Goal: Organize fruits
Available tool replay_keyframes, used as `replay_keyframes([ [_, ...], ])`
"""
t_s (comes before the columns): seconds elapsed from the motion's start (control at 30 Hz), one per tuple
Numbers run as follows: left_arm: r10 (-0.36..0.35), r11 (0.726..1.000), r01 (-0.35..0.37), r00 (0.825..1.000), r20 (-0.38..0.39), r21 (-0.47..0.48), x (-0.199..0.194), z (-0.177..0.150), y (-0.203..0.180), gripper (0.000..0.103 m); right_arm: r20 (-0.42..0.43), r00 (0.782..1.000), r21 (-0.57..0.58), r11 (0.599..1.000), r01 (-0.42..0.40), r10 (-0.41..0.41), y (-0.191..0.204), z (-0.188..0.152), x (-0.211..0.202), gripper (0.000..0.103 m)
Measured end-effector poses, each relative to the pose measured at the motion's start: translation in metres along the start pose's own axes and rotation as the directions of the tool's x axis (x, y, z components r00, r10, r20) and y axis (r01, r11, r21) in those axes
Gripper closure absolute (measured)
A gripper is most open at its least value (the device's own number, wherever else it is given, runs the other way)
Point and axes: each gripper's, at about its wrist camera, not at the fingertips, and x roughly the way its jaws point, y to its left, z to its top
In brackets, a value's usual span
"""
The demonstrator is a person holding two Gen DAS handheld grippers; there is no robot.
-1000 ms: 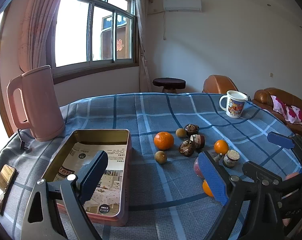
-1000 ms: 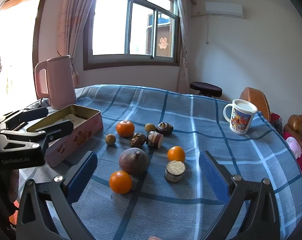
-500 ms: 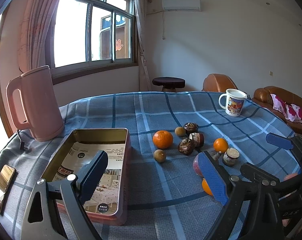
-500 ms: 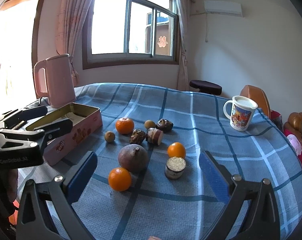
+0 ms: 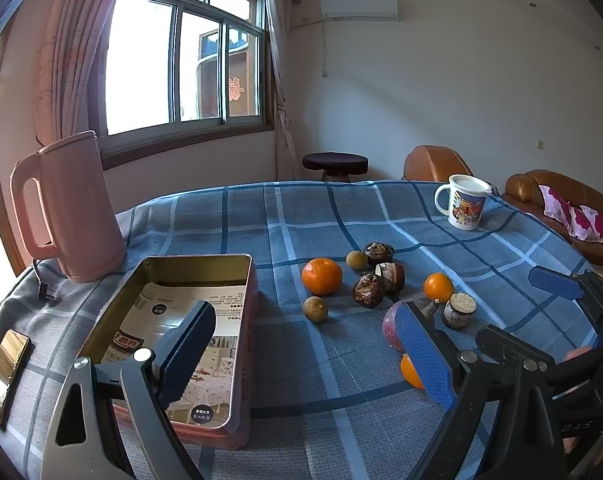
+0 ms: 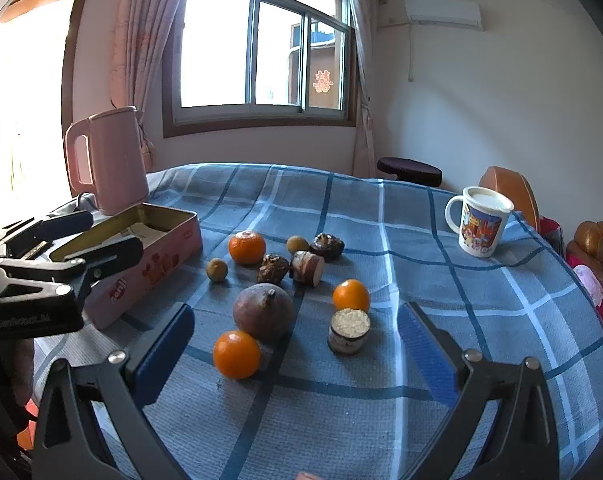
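Several fruits lie on the blue plaid cloth: a large orange (image 5: pixel 322 276) (image 6: pixel 246 247), two more oranges (image 6: pixel 350 295) (image 6: pixel 236 354), a big reddish-brown fruit (image 6: pixel 263 311), two small tan fruits (image 6: pixel 216 269) (image 6: pixel 297 244) and dark lumpy pieces (image 6: pixel 272 269). An open pink tin box (image 5: pixel 173 320) (image 6: pixel 149 256) stands left of them, with printed paper inside. My left gripper (image 5: pixel 305 354) is open and empty, hovering by the box. My right gripper (image 6: pixel 295 346) is open and empty, just before the nearest orange.
A pink kettle (image 5: pixel 67 208) stands at the back left beside the box. A printed mug (image 6: pixel 479 222) stands at the back right. A small jar (image 6: pixel 348 332) sits among the fruits. A phone (image 5: pixel 3 372) lies at the left edge. Sofas (image 5: pixel 561 200) stand beyond the table.
Both views have shifted slightly; the fruits sit a little closer and lower in the right wrist view. Nothing on the table has moved and both grippers stay open.
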Motion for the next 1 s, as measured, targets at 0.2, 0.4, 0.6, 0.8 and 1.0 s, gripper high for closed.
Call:
replay_keyframes([
  [0.2,-0.001,1.0,0.001,1.0,0.0,0.003,0.0,-0.002,-0.003,0.01,-0.001,1.0,0.003,1.0,0.001,-0.001,-0.001,-0.002,0.0,0.0],
  [0.4,-0.003,1.0,0.003,1.0,-0.005,0.008,0.001,-0.004,-0.006,0.011,-0.004,1.0,0.005,1.0,0.001,-0.001,-0.002,-0.003,0.001,0.0],
  [0.6,-0.018,1.0,0.018,1.0,-0.022,0.015,0.005,-0.008,-0.011,0.011,-0.018,1.0,0.023,0.999,0.025,-0.024,-0.011,-0.008,0.004,0.0],
  [0.8,-0.069,0.997,0.072,0.995,-0.078,0.041,0.019,-0.017,-0.029,0.011,-0.057,0.991,0.086,0.989,0.124,-0.12,-0.04,-0.02,0.009,0.0],
  [1.0,-0.127,0.988,0.139,0.979,-0.158,0.069,0.037,-0.027,-0.054,0.011,-0.072,0.989,0.139,0.98,0.139,-0.13,-0.06,-0.025,0.01,0.0],
])
